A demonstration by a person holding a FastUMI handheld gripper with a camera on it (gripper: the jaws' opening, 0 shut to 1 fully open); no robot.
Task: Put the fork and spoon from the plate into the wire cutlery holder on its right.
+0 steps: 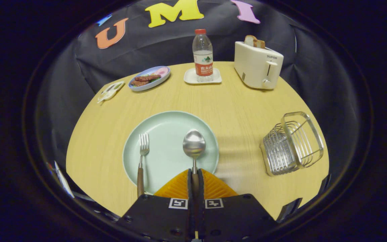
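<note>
The gripper (pixel 195 176) has its jaws clenched on the spoon's handle, both orange fingers (pixel 180 186) pressing in from either side. The spoon (pixel 194 144) points straight ahead toward twelve o'clock, its bowl over the right half of the pale green plate (pixel 166 124); whether it rests on the plate or hangs just above it, I cannot tell. The fork (pixel 142 158) lies on the plate's left side, at about ten o'clock from the fingers, its wooden handle running off the near rim. The wire cutlery holder (pixel 292 144) stands on the tabletop (pixel 240 111) at about two o'clock, well apart from the plate and leaning so that its mouth opens to the right.

Now comes carrying the spoon over to it. I would lift straight up first so the bowl clears the plate's rim, then swing right. Since the grip is low on the handle, the bowl's weight may make the spoon pivot, so a steady, unhurried move seems wise. Bring the spoon in over the holder's mouth before letting go, not against the wires.
</note>
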